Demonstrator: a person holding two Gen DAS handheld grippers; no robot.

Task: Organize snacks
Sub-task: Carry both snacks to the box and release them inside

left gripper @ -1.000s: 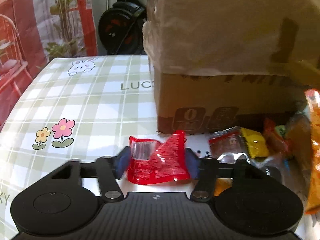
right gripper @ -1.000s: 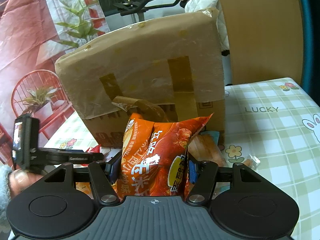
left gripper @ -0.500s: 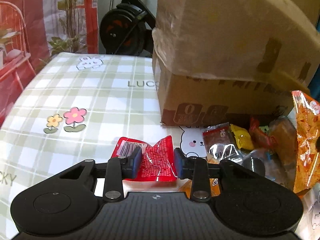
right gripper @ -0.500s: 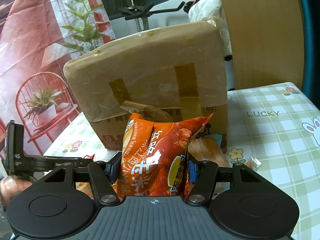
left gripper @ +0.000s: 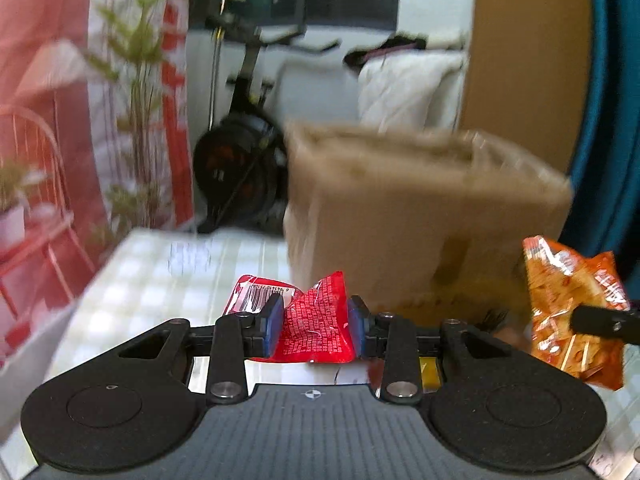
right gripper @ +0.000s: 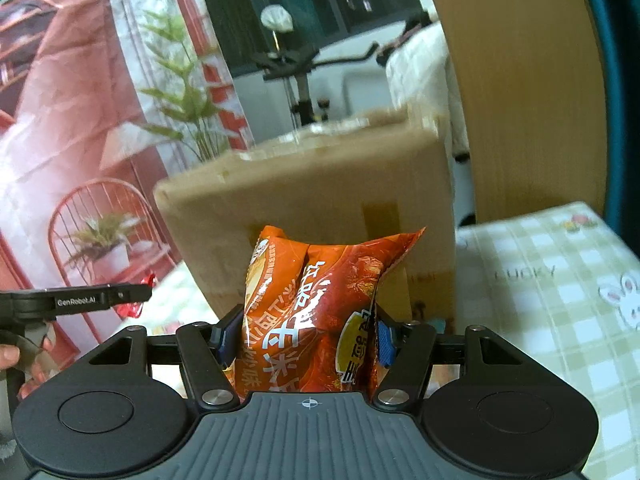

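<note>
Left gripper [left gripper: 316, 330]: fingers pinch red packet [left gripper: 316, 328] between the pads, lifted above the table [left gripper: 160, 280]. Right gripper [right gripper: 306, 338]: fingers clamp orange bag [right gripper: 316, 304] upright, its top sticking out past the tips. Box [right gripper: 312, 200] behind both.

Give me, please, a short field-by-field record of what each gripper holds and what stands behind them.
left gripper: shut on red snack packet, lifted off the table
right gripper: shut on orange snack bag, held upright
cardboard box: behind both snacks, on the table
tablecloth: green plaid with a rabbit print
image sharpness: left view blurred
</note>
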